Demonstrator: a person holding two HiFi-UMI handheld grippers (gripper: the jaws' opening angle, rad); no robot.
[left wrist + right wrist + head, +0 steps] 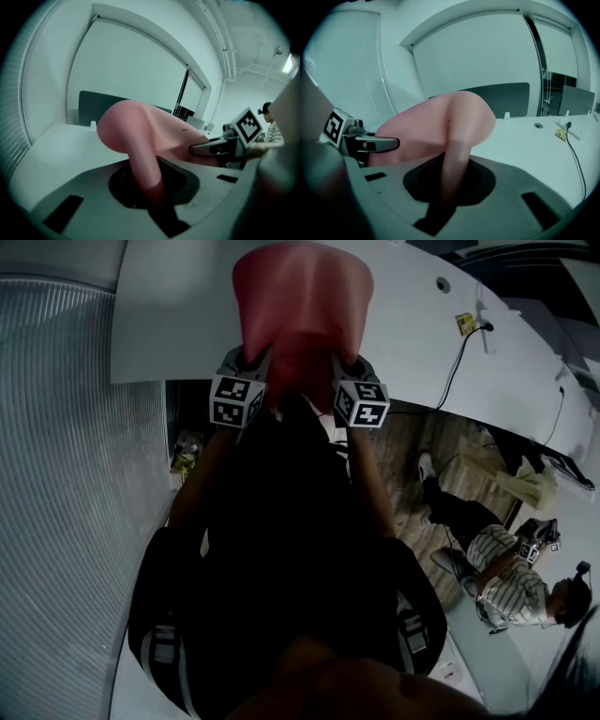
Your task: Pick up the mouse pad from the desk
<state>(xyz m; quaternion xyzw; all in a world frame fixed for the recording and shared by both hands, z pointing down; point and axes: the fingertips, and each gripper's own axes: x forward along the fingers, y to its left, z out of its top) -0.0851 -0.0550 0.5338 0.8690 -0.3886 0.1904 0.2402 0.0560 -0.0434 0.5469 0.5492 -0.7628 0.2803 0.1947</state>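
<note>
The pink mouse pad [300, 296] hangs bent in the air above the white desk [169, 315], held by its near edge at two spots. My left gripper [249, 360] is shut on the pad's left part and my right gripper [345, 362] on its right part. In the left gripper view the mouse pad [150, 136] runs down between my left gripper's [151, 199] jaws, and the right gripper [211, 149] clamps it further right. In the right gripper view the mouse pad [454, 122] is pinched in the right gripper [445, 190], with the left gripper [379, 144] at the left.
A yellow tag [466, 324] and a black cable [457, 367] lie on the desk at the right. A dark partition [501, 98] stands along the desk's far edge. Blinds [56, 474] are at the left. A person in a striped shirt [511, 582] sits at the lower right.
</note>
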